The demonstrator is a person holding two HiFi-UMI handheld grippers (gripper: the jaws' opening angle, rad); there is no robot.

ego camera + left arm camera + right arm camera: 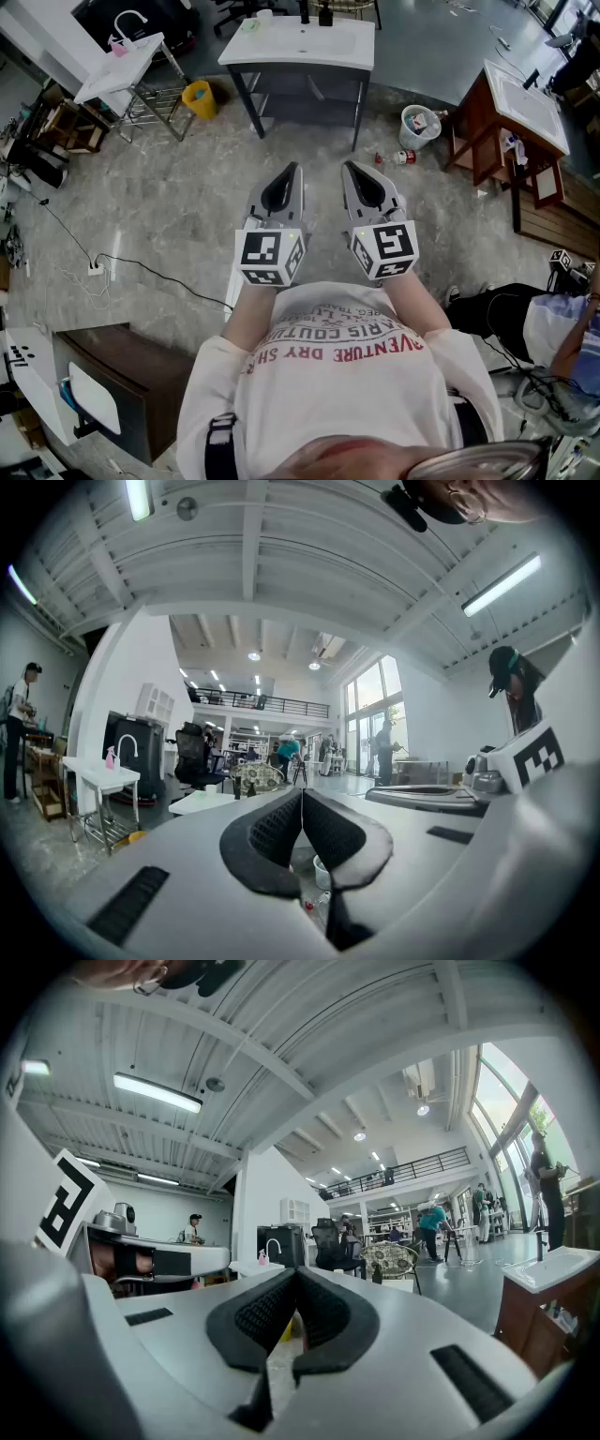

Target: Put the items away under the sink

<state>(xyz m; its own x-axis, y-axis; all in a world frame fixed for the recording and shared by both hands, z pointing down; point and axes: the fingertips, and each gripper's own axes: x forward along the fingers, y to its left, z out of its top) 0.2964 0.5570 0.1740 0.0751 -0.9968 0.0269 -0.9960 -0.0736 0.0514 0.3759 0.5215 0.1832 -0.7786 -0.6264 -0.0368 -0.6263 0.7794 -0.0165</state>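
Straight ahead, across open floor: the white sink [300,42] on dark legs, with a shelf [305,94] under the basin. Nothing clearly on that shelf, and probably the place meant for storage.

Right of the sink, on the floor near its front leg: a white bucket [419,125] with odds and ends inside. Left of the sink, also on the floor: a yellow bucket [199,97].

Well short of the sink, held side by side in front of the chest and aimed at it: the left gripper [293,171] and the right gripper [349,169]. Likely just a carrying pose, with nothing within reach. Left fingers [272,832] pressed tip to tip, clamping nothing. Right fingers [262,1312] likewise closed together and empty.

On top of the sink, at its back edge: two dark bottles [325,13].

Right of the sink, between its front leg and the white bucket: a small bottle [398,157] with red on it, lying on its side on the floor. Seemingly one of the items to stow.

Judged as the very start: nothing picked up, and the whole walk to the sink remaining.
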